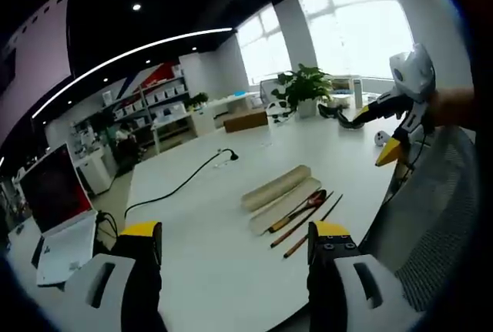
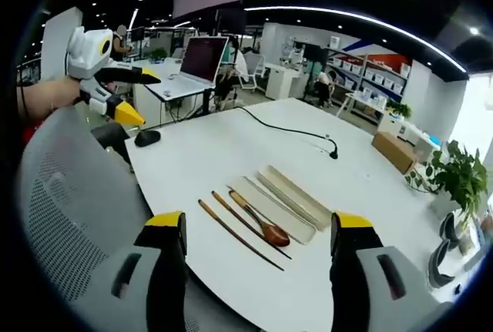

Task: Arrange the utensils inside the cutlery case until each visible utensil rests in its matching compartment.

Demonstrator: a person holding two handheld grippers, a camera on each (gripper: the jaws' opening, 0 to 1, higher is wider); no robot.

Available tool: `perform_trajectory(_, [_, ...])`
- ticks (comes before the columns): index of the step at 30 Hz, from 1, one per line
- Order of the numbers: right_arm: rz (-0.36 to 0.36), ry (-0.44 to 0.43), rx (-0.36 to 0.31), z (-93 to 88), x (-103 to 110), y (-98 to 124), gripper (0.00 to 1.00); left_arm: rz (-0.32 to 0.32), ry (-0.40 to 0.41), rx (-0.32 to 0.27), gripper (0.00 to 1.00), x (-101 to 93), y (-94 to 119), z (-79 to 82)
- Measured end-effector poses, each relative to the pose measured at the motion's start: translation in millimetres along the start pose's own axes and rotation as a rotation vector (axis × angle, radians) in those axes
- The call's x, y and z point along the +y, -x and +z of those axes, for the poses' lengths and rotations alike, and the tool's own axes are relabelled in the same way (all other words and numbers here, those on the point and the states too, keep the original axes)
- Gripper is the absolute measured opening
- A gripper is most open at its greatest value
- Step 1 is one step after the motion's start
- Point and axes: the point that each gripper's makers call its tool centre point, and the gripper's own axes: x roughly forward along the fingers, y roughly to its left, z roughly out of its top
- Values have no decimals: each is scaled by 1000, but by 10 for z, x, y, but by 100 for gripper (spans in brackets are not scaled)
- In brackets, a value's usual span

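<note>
A beige cloth cutlery case [image 1: 279,192] [image 2: 286,197] lies partly unrolled near the edge of the white table [image 1: 208,270] [image 2: 208,162]. A brown wooden spoon [image 1: 304,207] [image 2: 262,222] rests along the case's edge. Two dark wooden chopsticks [image 1: 306,230] [image 2: 237,233] lie on the table just beside it. My left gripper [image 1: 236,232] [image 2: 139,95] is held open in the air off the table's edge, with nothing between its jaws. My right gripper [image 2: 258,224] [image 1: 375,133] hovers open short of the utensils and is likewise empty.
A mesh office chair [image 1: 439,224] [image 2: 62,216] stands at the table's edge. An open laptop [image 1: 54,209] [image 2: 192,66], a black cable [image 1: 185,182] [image 2: 293,132], a mouse [image 2: 146,138], a cardboard box [image 2: 397,151] and a potted plant [image 1: 304,85] [image 2: 458,174] sit farther off.
</note>
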Motion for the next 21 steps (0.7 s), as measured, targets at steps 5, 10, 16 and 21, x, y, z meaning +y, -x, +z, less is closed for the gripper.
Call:
perform_trajectory(5, [21,-29,6,-24,27,-8,73,2,-3,0,79,3,5,3])
perform_trajectory(10, [30,-19,6,-21,46,-11,71,-3,-39,11,77,-30,-5,-2])
perform_trajectory(16, [39,-15,5,-9,66,-17,69,16,-17,17,76,42,9,-31])
perform_trajectory(21, [42,-4,8,-9,77,-19,69,9,-35,24,75,12,-1,-37])
